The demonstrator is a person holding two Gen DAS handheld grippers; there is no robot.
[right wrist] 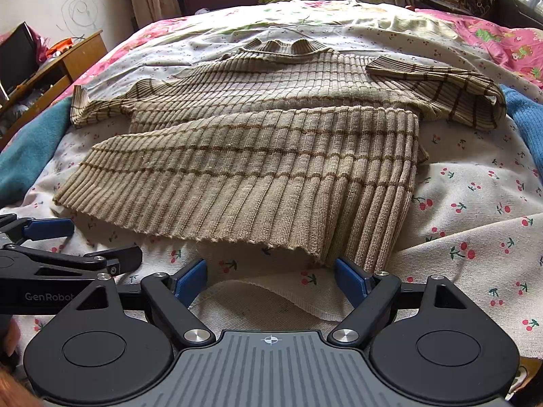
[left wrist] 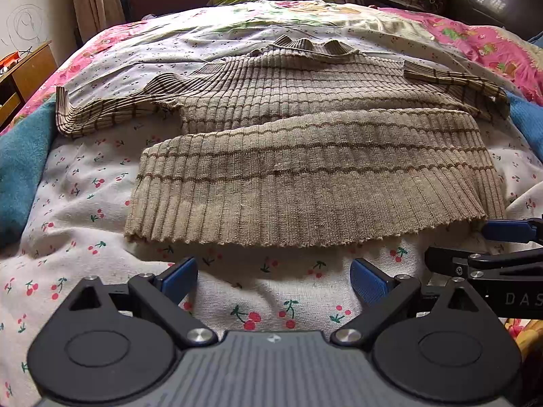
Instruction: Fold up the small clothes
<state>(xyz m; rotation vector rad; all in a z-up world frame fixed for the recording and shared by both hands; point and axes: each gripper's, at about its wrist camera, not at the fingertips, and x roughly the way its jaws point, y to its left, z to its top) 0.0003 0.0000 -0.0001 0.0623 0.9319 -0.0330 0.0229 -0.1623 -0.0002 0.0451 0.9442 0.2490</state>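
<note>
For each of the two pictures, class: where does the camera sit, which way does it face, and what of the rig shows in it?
Left wrist: on the left gripper, facing up the bed at the sweater; jaws open, right gripper at the right edge.
Right wrist: on the right gripper, same direction; jaws open, left gripper at the left edge.
Shared: sweater, bed, both grippers.

Ribbed beige sweater (right wrist: 258,156) with thin brown stripes lies flat on the cherry-print sheet (right wrist: 475,224), bottom part folded up over the chest — collar at the far end, sleeves out to both sides. Right gripper (right wrist: 270,281) sits just short of the hem, blue pads (right wrist: 351,279) spread wide with nothing between them. Left gripper (right wrist: 61,242) pokes in from the left edge, also spread apart.
</note>
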